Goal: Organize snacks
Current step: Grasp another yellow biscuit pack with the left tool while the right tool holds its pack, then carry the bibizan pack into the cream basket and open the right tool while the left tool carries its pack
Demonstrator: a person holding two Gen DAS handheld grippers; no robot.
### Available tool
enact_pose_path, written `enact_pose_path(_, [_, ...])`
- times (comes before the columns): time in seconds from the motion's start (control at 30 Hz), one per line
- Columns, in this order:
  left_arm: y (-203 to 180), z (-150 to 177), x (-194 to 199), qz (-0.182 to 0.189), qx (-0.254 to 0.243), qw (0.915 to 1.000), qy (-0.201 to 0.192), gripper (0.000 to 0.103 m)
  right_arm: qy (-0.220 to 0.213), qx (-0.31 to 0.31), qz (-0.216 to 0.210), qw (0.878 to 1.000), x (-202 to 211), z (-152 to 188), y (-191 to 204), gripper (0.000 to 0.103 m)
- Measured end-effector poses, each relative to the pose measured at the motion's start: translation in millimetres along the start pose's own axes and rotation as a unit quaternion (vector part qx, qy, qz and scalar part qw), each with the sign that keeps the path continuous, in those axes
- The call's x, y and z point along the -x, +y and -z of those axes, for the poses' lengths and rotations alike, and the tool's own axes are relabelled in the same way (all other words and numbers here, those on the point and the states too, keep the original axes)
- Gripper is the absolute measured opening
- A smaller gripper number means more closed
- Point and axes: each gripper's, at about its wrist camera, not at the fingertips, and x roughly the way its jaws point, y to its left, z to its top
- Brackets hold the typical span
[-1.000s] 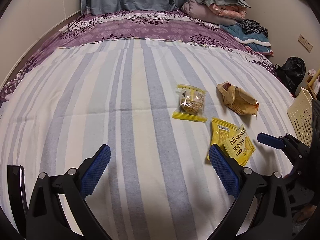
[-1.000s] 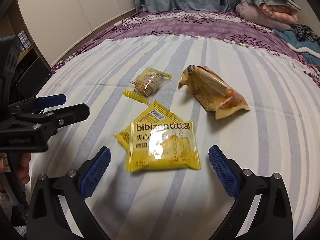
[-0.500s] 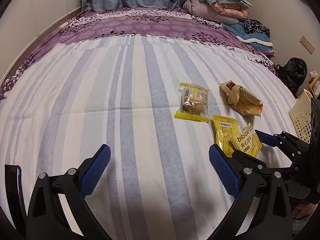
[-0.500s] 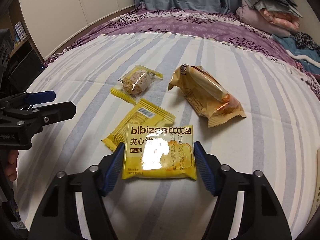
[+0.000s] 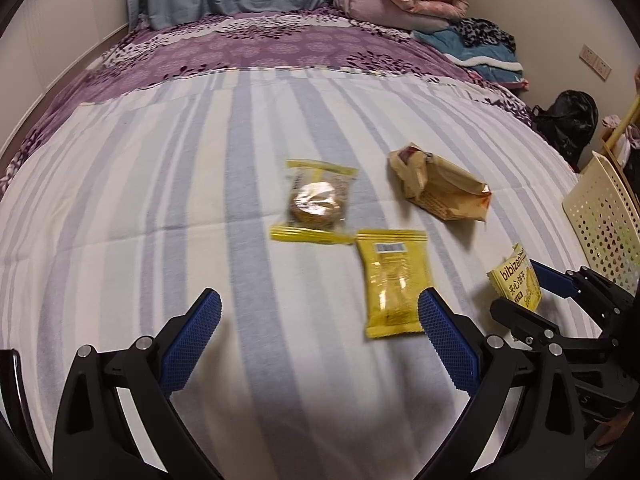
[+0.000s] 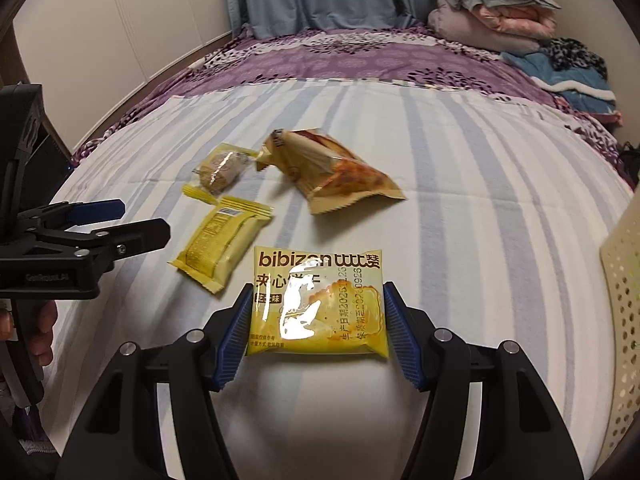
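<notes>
My right gripper [image 6: 316, 324] is shut on a yellow "bibizan" biscuit packet [image 6: 318, 304] and holds it just above the striped bedsheet; the packet also shows in the left wrist view [image 5: 516, 282]. A second yellow packet [image 5: 394, 282] lies face down on the sheet, also in the right wrist view [image 6: 224, 244]. A clear round-cake packet [image 5: 316, 202] and a tan bread bag [image 5: 440, 188] lie behind it. My left gripper [image 5: 320, 320] is open and empty, its right finger beside the face-down packet.
A cream perforated basket [image 5: 604, 216] stands at the bed's right edge, also in the right wrist view [image 6: 624, 312]. Folded bedding [image 5: 404, 4] is piled at the far end. A black bag [image 5: 568, 124] sits on the floor to the right.
My right gripper closed on the "bibizan" packet and lifted it off the second yellow packet, moving it right. My left gripper moved forward toward the snacks and stayed open.
</notes>
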Motion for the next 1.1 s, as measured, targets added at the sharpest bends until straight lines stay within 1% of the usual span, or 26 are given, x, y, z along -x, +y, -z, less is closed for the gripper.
enact_pose_path(0.1, [-15,-4,-9,0.007,-0.011,0.9999,0.004,0.100,-0.005,-0.009,0.003,1.000,6,5,-8,0.063])
enact_pose_path(0.2, [-28,-6,-20,-0.002,-0.025,0.9996,0.009,0.100,-0.010,-0.014,0.006,1.000,10,8,-14,0.063])
enact_pose_path(0.37, [-41,-8,-33,-0.010,-0.032,0.9993,0.014,0.100,-0.017,-0.021,0.008,1.000,15,11,-20,0.063])
enact_pose_path(0.4, [-42,-8,-34,-0.010,-0.031,0.9994,0.014,0.097,-0.019,-0.023,0.008,1.000,15,11,-22,0.063])
enact_pose_path(0.43, [-42,-7,-35,-0.009,-0.030,0.9994,0.015,0.089,-0.020,-0.025,0.008,0.999,15,12,-23,0.063])
enact_pose_path(0.47, [-42,-7,-37,-0.008,-0.029,0.9994,0.019,0.086,-0.021,-0.028,0.008,0.999,15,12,-24,0.063])
enact_pose_path(0.53, [-43,-6,-38,-0.016,-0.032,0.9992,0.014,0.076,-0.024,-0.032,0.008,0.999,16,12,-27,0.063])
enact_pose_path(0.57, [-43,-6,-38,-0.020,-0.035,0.9991,0.012,0.074,-0.025,-0.034,0.008,0.999,17,12,-28,0.063])
enact_pose_path(0.6, [-43,-6,-37,-0.018,-0.037,0.9991,0.008,0.067,-0.026,-0.035,0.008,0.999,17,12,-29,0.063])
enact_pose_path(0.63, [-44,-6,-36,-0.013,-0.038,0.9992,0.006,0.058,-0.027,-0.037,0.008,0.999,17,12,-30,0.063])
enact_pose_path(0.7, [-43,-6,-34,-0.008,-0.040,0.9992,0.005,0.050,-0.030,-0.040,0.008,0.999,18,13,-32,0.063])
enact_pose_path(0.9, [-41,-2,-28,0.001,-0.041,0.9992,0.001,0.048,-0.042,-0.045,0.010,0.998,25,11,-35,0.063])
enact_pose_path(1.1, [-38,-4,-11,0.000,-0.036,0.9993,-0.014,0.048,-0.059,-0.052,0.010,0.997,36,7,-38,0.063])
